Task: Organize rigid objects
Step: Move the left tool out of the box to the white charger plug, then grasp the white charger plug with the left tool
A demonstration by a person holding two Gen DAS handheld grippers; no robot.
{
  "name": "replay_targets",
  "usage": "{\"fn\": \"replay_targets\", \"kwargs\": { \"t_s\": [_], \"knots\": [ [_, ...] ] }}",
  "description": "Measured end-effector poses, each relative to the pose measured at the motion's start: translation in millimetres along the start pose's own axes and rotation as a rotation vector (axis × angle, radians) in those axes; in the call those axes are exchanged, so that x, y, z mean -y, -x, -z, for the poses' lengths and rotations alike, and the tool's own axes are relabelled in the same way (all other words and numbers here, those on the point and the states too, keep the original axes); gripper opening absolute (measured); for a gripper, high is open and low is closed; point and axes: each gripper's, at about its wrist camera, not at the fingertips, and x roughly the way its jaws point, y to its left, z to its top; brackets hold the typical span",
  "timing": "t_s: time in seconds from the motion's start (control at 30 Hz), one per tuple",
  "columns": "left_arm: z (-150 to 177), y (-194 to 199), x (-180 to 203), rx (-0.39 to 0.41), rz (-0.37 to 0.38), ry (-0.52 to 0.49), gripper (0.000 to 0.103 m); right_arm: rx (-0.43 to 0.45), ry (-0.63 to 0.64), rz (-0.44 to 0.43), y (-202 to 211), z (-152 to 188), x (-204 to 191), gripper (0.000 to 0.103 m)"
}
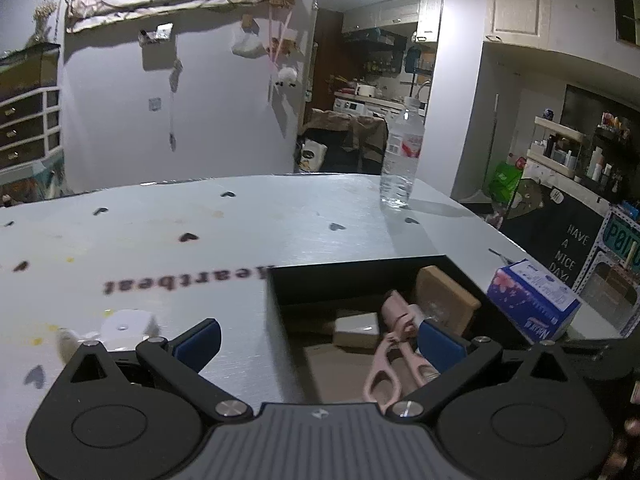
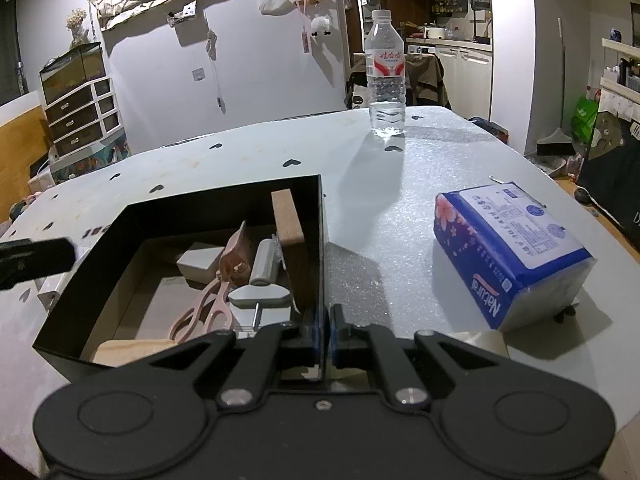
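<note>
An open black box (image 2: 200, 212) stands on the pale table (image 2: 400, 184). It holds pink scissors (image 2: 212, 300), a wooden block (image 2: 286, 216) leaning on its right wall, grey pieces (image 2: 262, 262) and another wooden piece (image 2: 132, 348). My right gripper (image 2: 323, 340) is shut on the box's right wall near the front corner. My left gripper (image 1: 320, 342) is open, with nothing held. Its right finger (image 1: 438, 344) hangs over the box (image 1: 360, 276) by the scissors (image 1: 394, 344), and its left finger (image 1: 200, 340) is over the table near a small white object (image 1: 124, 324).
A blue tissue pack (image 2: 512, 248) lies on the table to the right of the box. A clear water bottle (image 2: 386, 72) stands at the far edge. The table (image 1: 240, 220) drops off on the right towards shelves and a dark board.
</note>
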Motion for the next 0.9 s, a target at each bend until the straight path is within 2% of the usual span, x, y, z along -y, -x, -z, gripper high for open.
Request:
{"fn": "replay_targets", "kwargs": {
  "t_s": [0.17,0.4,0.7,0.9],
  "knots": [
    [9.9,10.7,-21.4,0.011,-0.046,0.025,0.103,0.004,0.003,0.003,0.5,0.6,-0.8,0.006],
    [22.1,16.8,-58.8,0.007,-0.113,0.129,0.103,0.005,0.006,0.004,0.8,0.9,-1.1,0.006],
    [35.6,8.6,-94.5,0.004,-0.213,0.215,0.101,0.006,0.007,0.001,1.4,0.9,-0.8,0.006],
    [42.9,-7.5,-106.4,-0.041,-0.253,0.245,0.084,0.004,0.01,0.003,1.6,0.6,-0.7,0.006]
  ]
}}
